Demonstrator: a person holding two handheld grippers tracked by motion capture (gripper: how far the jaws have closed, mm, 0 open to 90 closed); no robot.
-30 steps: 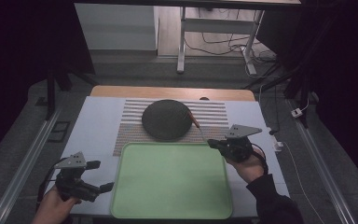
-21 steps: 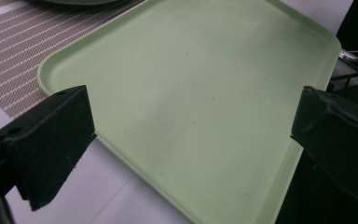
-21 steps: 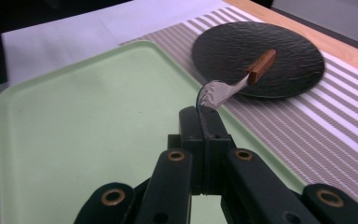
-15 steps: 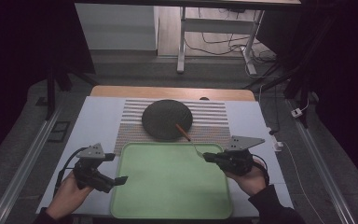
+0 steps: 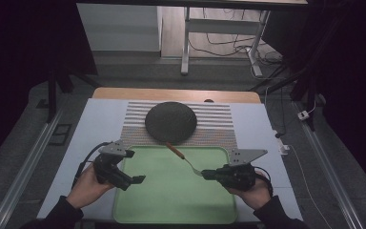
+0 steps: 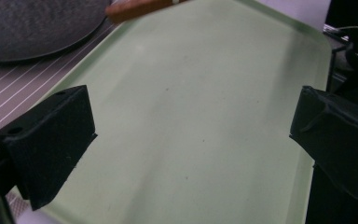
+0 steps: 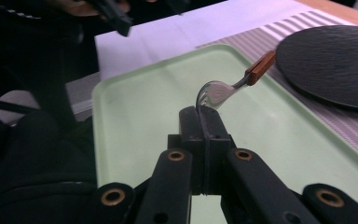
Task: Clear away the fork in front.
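Fork [image 7: 223,93] tines hidden (right gripper [image 7: 204,122] clamps them)

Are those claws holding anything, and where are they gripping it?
The right claw pinches a fork by its metal tine end; the wooden handle points away. The left claw is open, holding nothing.

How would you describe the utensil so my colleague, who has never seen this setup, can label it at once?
Find the green tray at the near edge of the table; the right gripper holds a fork above it, jaws shut on the metal tine end. Its handle slants up toward the dark round plate on the striped mat. It is the only slender thing there, with a reddish-brown wooden handle.
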